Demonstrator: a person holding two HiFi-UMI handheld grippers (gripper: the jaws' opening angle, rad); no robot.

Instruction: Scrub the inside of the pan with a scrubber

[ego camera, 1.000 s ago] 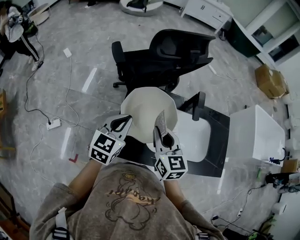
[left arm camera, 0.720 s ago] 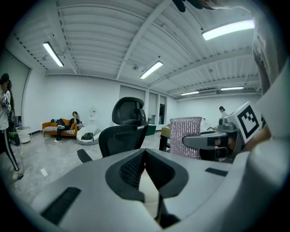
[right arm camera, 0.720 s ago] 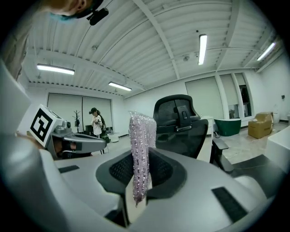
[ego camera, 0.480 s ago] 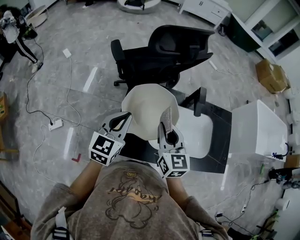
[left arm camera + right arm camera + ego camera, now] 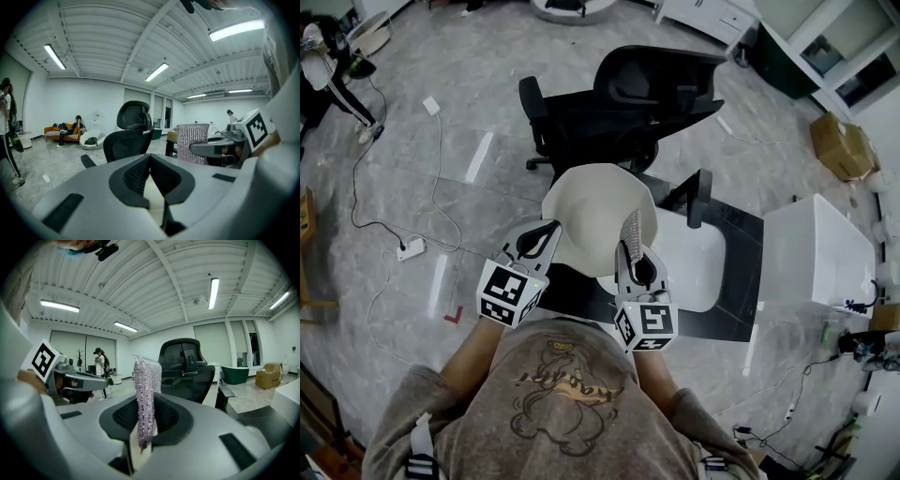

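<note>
A cream pan hangs tilted above the front of the black table, its inside facing me. My left gripper is shut on the pan's left edge; a cream strip shows between its closed jaws in the left gripper view. My right gripper is shut on a sparkly silver scrubber, which stands upright against the right part of the pan's inside. In the right gripper view the scrubber sticks up from the closed jaws. The left gripper view also catches the scrubber.
A black office chair stands just behind the pan. A white basin lies on the table at the right, beside a white cabinet. Cables and a power strip lie on the floor at the left. People are at the room's far edges.
The scrubber and my right gripper have shifted slightly to the right along the pan's inside. The left gripper still holds the pan in nearly the same place.
</note>
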